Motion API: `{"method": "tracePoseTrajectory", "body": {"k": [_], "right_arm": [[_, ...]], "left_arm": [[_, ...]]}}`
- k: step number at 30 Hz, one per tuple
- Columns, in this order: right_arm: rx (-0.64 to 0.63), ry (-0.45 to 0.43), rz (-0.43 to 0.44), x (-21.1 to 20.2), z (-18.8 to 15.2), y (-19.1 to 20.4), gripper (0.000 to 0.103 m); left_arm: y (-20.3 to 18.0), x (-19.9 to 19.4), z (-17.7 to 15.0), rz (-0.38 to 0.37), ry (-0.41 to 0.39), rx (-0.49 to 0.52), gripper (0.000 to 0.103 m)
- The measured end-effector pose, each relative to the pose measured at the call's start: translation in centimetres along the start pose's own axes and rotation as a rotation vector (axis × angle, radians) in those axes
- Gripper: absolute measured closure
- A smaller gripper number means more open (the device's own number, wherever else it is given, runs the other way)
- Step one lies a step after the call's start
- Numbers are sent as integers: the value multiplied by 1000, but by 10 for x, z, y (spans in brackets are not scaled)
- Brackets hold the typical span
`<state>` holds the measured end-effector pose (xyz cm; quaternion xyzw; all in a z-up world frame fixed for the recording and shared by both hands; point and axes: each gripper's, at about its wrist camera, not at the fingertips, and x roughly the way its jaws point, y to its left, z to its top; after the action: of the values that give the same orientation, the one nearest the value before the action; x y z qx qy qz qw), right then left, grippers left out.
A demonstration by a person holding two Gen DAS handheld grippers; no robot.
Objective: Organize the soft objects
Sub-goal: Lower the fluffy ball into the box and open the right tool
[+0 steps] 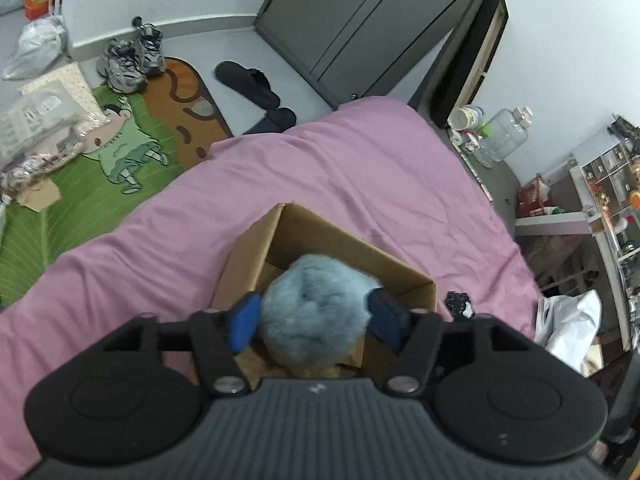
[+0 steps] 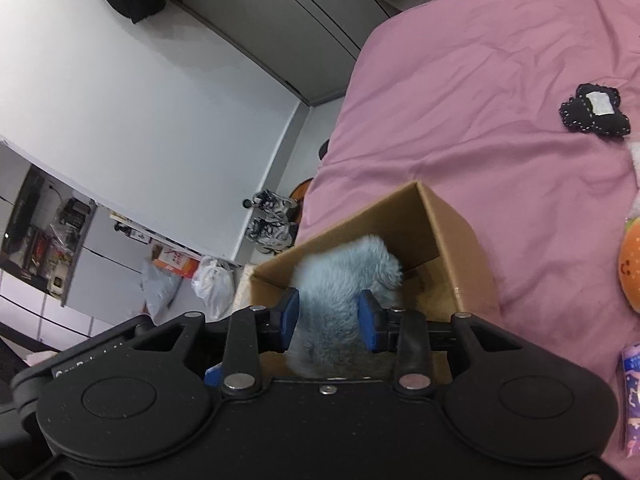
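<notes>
Both grippers clamp the same fluffy blue plush (image 1: 314, 312) — the left gripper (image 1: 316, 318) with its blue pads pressed into its 2 sides, the right gripper (image 2: 329, 320) squeezing a narrower part. The plush sits partly inside the open cardboard box (image 1: 348, 240) on the pink bedspread (image 1: 360, 168) — a black plush (image 2: 595, 110) and an orange one (image 2: 630, 268) lie toward the bedspread's right edge.

The lower part of the blue fluffy toy (image 1: 316, 312) is hidden behind the gripper body in both views. Most of the cardboard box (image 1: 352, 252) floor is covered by the toy. The orange plush (image 2: 631, 272) and the purple packet (image 2: 632, 396) are cut off by the right edge. The shelf contents (image 1: 608, 168) are too small to be identified.
</notes>
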<state>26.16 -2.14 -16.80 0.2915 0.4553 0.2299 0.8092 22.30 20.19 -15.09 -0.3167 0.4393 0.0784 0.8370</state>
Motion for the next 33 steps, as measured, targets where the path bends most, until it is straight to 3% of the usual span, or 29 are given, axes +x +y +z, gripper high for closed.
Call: {"method": "tracePoseTrajectory", "body": {"k": [1, 2, 3, 14, 17, 21, 22, 33], "right_arm": [[5, -4, -9, -3, 0, 0, 60], [7, -15, -19, -7, -1, 0, 51], [7, -23, -22, -10, 0, 0, 48], [-13, -69, 4, -59, 2, -4, 44], [-42, -75, -3, -74, 2, -5, 43], [-81, -95, -20, -91, 1, -3, 21], [-94, -104, -24, -97, 0, -2, 19], [-202, -160, -34, -158, 0, -4, 0]], "left_arm": [[-1, -3, -1, 26, -9, 5, 21], [-2, -7, -2, 47, -22, 12, 20], [-3, -9, -2, 60, -26, 21, 20], [-14, -46, -12, 147, -35, 100, 15], [-20, -61, -14, 147, -61, 115, 11], [-31, -81, -17, 140, -93, 148, 2], [-35, -86, -19, 130, -94, 152, 0], [-73, -130, -43, 97, -134, 238, 0]]}}
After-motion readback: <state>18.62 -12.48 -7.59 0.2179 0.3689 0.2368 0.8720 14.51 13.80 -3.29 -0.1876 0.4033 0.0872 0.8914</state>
